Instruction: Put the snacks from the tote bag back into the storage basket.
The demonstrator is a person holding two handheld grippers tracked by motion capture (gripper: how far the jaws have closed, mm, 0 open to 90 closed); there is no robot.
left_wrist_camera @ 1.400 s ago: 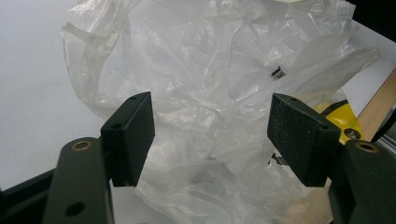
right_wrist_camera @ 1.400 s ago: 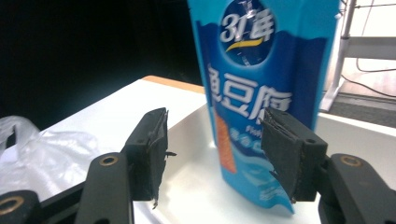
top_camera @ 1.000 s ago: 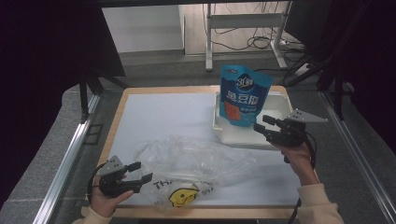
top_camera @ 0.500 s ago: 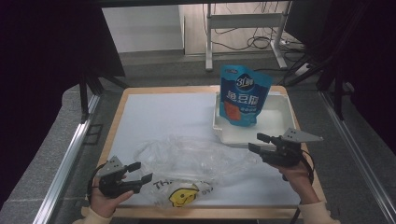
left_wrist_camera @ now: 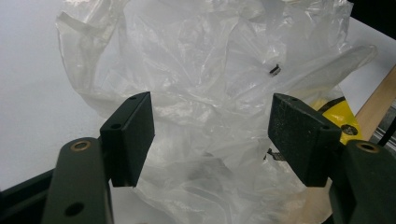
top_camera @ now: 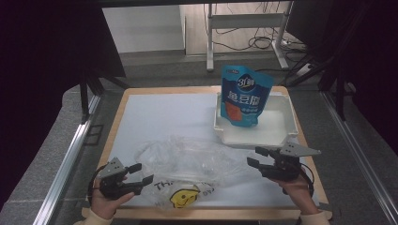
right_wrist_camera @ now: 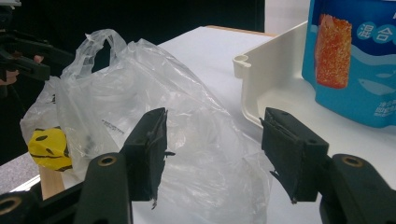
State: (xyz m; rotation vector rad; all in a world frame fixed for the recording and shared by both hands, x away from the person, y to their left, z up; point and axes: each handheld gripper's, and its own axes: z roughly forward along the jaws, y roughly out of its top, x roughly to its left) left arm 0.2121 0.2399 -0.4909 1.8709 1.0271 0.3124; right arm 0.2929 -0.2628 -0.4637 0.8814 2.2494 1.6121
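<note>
White tabletop (top_camera: 164,117) framed in wood, dark surround. Clear plastic bag (top_camera: 197,161) crumpled near front edge; blue snack pouch (top_camera: 244,96) upright in white tray (top_camera: 288,110) beyond. Right gripper (top_camera: 257,157) drawn back from tray toward bag's right end over last second, jaws wide, empty. Left gripper (top_camera: 142,173) unmoved at bag's left end, jaws wide, gripping nothing. Probably readying a two-sided grasp of bag.

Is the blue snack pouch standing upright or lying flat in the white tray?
Upright. The blue snack pouch stands on its base inside the white tray, its top rising well above the rim.
</note>
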